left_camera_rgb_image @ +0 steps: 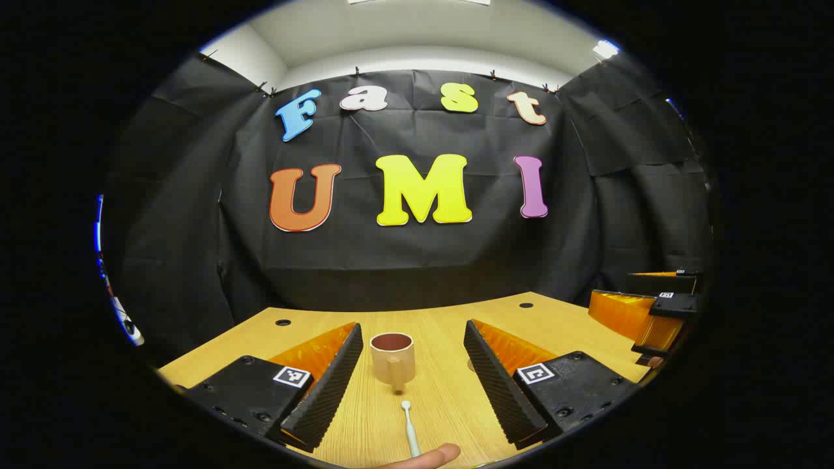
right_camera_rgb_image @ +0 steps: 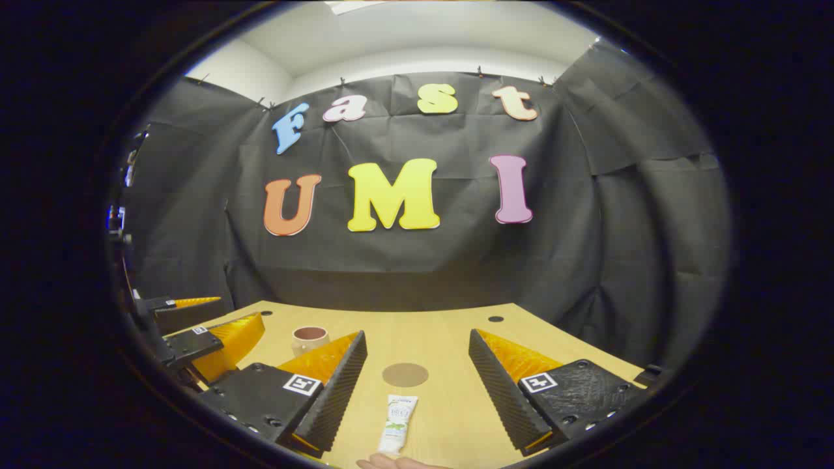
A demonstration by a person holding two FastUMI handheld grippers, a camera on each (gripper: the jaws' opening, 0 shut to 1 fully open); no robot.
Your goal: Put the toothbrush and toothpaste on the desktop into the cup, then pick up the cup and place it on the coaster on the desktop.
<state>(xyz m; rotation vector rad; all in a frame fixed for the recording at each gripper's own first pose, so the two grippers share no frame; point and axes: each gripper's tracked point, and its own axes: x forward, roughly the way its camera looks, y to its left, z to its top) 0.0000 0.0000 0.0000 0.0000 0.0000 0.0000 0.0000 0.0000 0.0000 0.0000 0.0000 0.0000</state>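
A beige cup (left_camera_rgb_image: 393,358) with a dark red inside stands upright on the wooden desktop (left_camera_rgb_image: 443,397), straight ahead of my open left gripper (left_camera_rgb_image: 417,384). A white toothbrush (left_camera_rgb_image: 410,428) lies on the desk between the left fingers, nearer than the cup. In the right gripper view, a white toothpaste tube (right_camera_rgb_image: 398,423) lies between the fingers of my open right gripper (right_camera_rgb_image: 417,387), with a round brown coaster (right_camera_rgb_image: 405,374) just beyond it. The cup (right_camera_rgb_image: 310,339) stands at the left there, next to the left gripper (right_camera_rgb_image: 208,335). Nothing is held.
The right gripper (left_camera_rgb_image: 651,312) shows at the right edge of the left gripper view. A fingertip (left_camera_rgb_image: 430,457) pokes in at the bottom of the left gripper view, another (right_camera_rgb_image: 391,462) in the right one. Black cloth walls close the desk's far side; small cable holes (left_camera_rgb_image: 283,322) sit near the back.
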